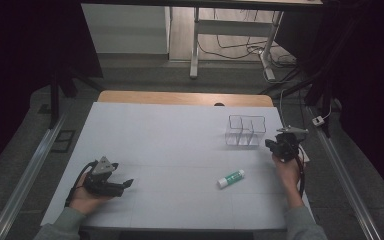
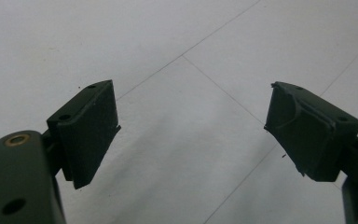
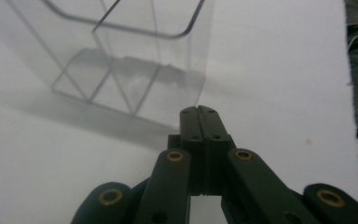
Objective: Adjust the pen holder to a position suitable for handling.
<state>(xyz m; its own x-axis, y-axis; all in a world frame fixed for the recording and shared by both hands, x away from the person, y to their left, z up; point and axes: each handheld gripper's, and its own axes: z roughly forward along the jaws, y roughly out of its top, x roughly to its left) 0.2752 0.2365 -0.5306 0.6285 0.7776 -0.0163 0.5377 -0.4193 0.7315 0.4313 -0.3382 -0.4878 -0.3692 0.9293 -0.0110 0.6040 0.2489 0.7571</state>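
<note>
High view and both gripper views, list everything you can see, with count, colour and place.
Glue stick: one, white with green, lying on the table right of centre, near edge.
Clear organiser: one, transparent, divided compartments, empty, far right of table.
Table: one, white sheet over wood.
Desk frame: one, white, on the floor beyond.
Left gripper: one, black, near left, jaws open.
Right gripper: one, black, beside the organiser, jaws shut.
Hands: two, holding the grippers.

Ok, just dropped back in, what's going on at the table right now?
Nothing is being handled yet. A person holds a gripper in each hand over the white table. The left gripper is open, low near the front left. The right gripper is shut and empty, beside the clear divided container. A green-and-white glue stick lies on its side between the two, untouched.
</note>
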